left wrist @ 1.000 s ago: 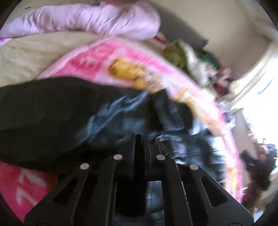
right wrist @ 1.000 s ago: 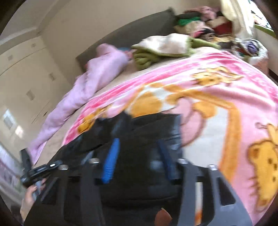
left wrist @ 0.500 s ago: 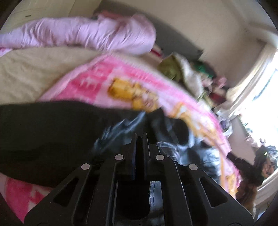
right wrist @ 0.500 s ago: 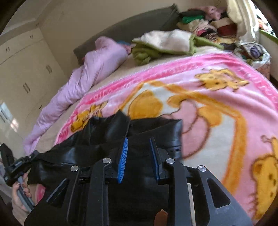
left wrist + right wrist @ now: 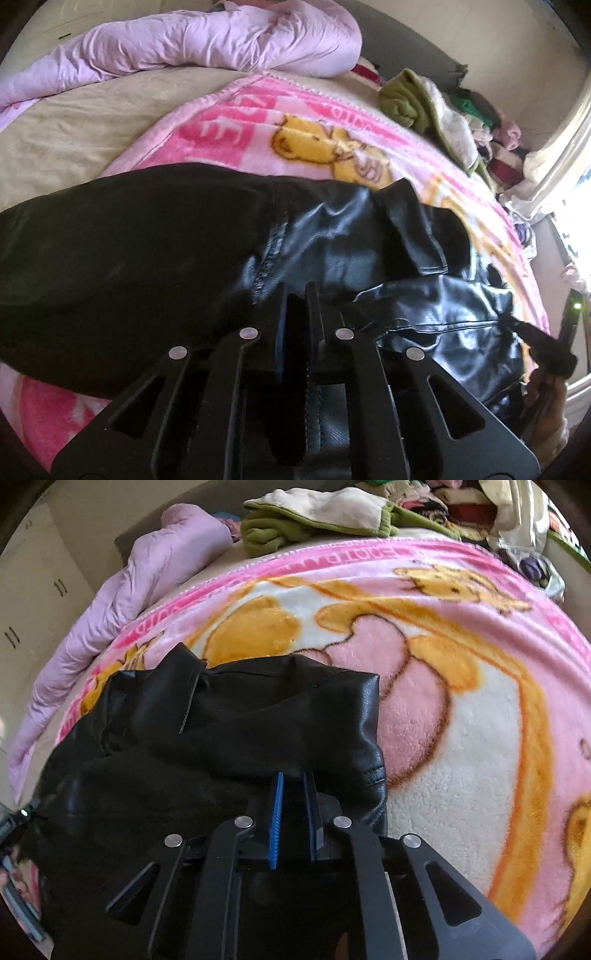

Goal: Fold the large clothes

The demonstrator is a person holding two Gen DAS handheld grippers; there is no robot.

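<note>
Now both claws on the black leather jacket [image 5: 369, 236]: left [image 5: 296, 295] clamped, right [image 5: 293, 779] closing.

Right claw [image 5: 295, 790] closing on black leather jacket [image 5: 236, 720]

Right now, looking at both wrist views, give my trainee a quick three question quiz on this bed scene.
1. True or false: the black leather jacket lies on a pink cartoon blanket.
2. Which garment lies bunched along the far side of the bed? A) lilac padded coat B) blue jeans C) red scarf
3. Fill in: the right gripper has blue pads and its jaws are closing over the jacket's ____ edge.

Key: 1 true; 2 A; 3 near. The left gripper has its jaws shut at the jacket's near edge too.
</note>
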